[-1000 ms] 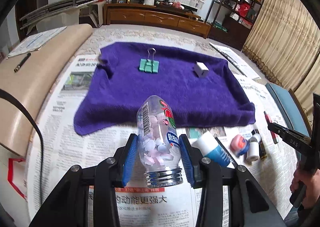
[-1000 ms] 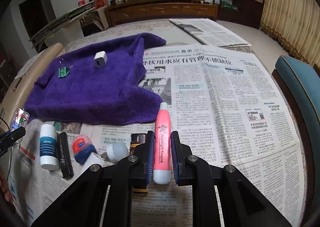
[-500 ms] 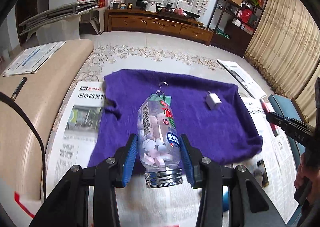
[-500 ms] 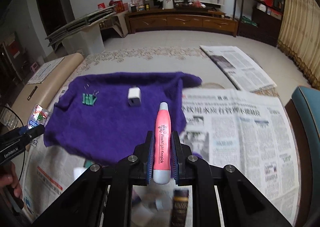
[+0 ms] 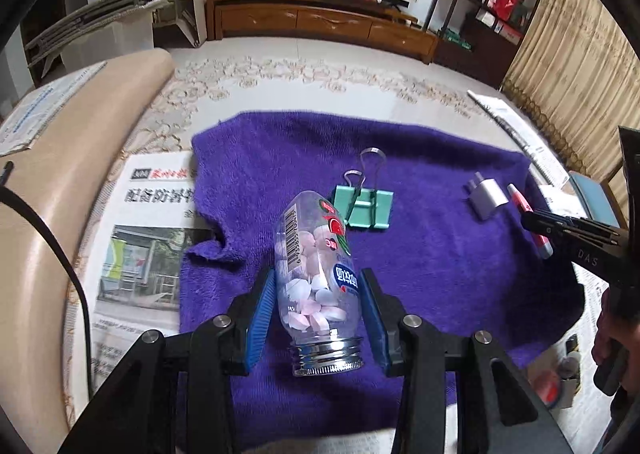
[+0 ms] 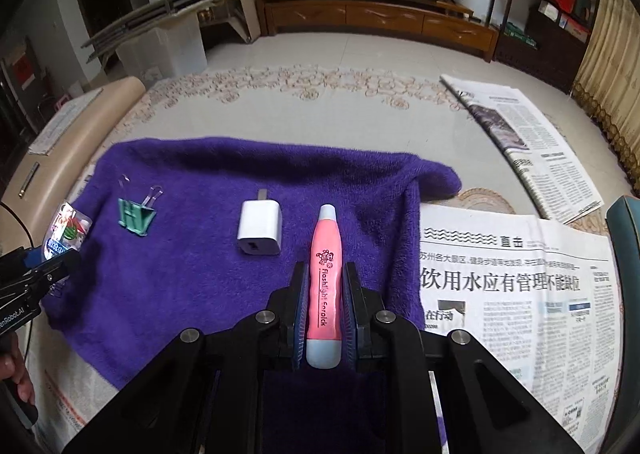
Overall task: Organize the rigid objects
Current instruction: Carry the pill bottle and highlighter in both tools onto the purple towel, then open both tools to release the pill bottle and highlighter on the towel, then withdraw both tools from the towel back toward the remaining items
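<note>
The left gripper (image 5: 318, 312) clamps a clear bottle (image 5: 316, 278) of tablets, a green clip (image 5: 366, 208) just beyond its fingers. The right gripper (image 6: 323, 312) squeezes a pink pen (image 6: 325, 286) over the purple towel (image 6: 192, 254), a white charger (image 6: 260, 228) left of its fingertips.

Your bottle (image 5: 318, 278): clear plastic, pink and white tablets inside, silver screw cap toward you, held above the purple towel (image 5: 420, 254). Your pink pen (image 6: 325, 286), pale blue ends, points away. Green binder clip (image 5: 366, 208) and white charger (image 6: 260, 228) lie flat on the towel, apart.
</note>
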`<control>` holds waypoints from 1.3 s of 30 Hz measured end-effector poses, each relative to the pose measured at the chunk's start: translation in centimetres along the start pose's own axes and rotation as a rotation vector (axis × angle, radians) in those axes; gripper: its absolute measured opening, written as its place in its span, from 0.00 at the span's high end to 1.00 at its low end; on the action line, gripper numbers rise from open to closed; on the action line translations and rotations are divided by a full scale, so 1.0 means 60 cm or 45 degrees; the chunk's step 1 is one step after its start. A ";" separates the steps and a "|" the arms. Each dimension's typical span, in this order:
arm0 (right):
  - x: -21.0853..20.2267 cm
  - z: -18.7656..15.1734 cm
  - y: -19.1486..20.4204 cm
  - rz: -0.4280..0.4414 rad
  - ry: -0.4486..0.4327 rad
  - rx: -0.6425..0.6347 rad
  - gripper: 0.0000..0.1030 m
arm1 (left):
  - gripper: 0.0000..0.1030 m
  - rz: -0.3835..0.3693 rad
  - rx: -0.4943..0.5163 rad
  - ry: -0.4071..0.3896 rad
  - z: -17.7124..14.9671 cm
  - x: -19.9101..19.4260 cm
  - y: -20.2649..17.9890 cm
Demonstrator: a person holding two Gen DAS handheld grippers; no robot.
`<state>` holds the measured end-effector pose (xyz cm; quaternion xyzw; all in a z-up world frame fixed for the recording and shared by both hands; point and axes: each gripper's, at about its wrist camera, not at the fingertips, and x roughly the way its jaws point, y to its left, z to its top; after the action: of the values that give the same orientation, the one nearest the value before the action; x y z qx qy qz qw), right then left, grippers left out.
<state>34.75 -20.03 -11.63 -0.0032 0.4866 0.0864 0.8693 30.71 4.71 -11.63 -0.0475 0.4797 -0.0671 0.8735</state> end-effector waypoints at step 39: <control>-0.055 -0.037 -0.006 0.040 -0.100 -0.076 0.18 | 0.11 0.118 0.171 0.025 -0.029 -0.040 -0.041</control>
<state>31.23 -21.08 -10.03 -0.0182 0.4494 0.1144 0.8858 27.80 2.65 -10.22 0.0342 0.4844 -0.0593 0.8721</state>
